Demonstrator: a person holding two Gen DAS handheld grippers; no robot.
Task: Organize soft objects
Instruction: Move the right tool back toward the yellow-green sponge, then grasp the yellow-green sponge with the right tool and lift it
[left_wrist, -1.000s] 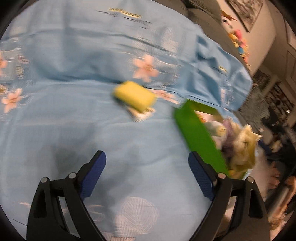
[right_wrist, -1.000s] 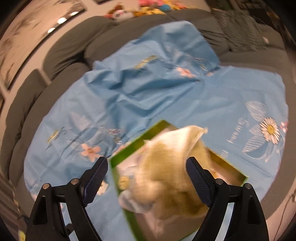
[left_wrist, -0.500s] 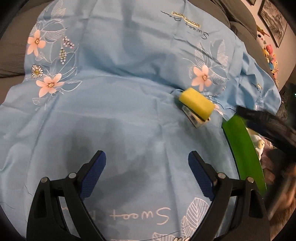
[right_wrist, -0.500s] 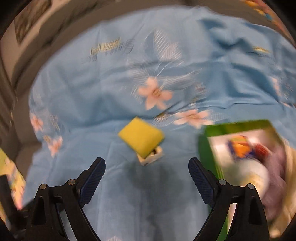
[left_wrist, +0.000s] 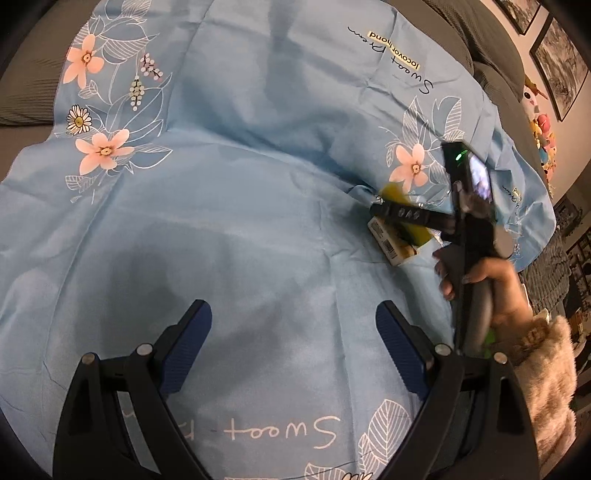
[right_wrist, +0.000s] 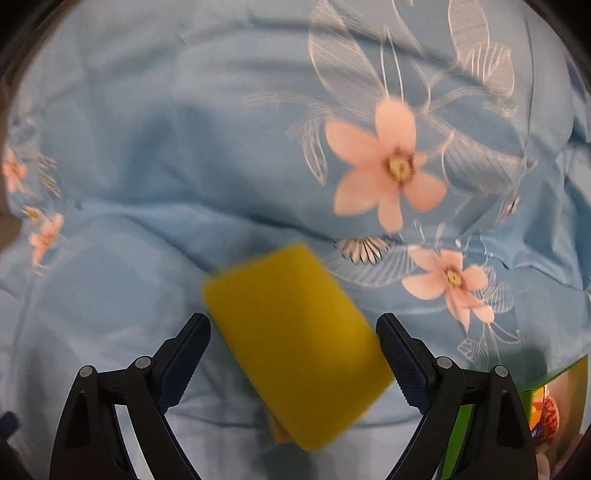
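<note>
A yellow sponge (right_wrist: 295, 339) with a paper label lies on the light blue flowered sheet (right_wrist: 147, 147). My right gripper (right_wrist: 293, 350) is open, its jaws on either side of the sponge, not closed on it. In the left wrist view the sponge (left_wrist: 413, 230) shows at right, partly hidden by the right gripper (left_wrist: 410, 214) held in a hand. My left gripper (left_wrist: 293, 341) is open and empty above bare sheet.
A green box (right_wrist: 461, 435) with soft toys sits at the lower right of the right wrist view. The grey sofa back (left_wrist: 480, 33) and plush toys (left_wrist: 539, 122) lie at the far right. A furry sleeve (left_wrist: 546, 376) covers the right arm.
The right gripper moved from over the green box down to the sponge, which now sits between its open jaws. The left gripper swung left, staying open.
</note>
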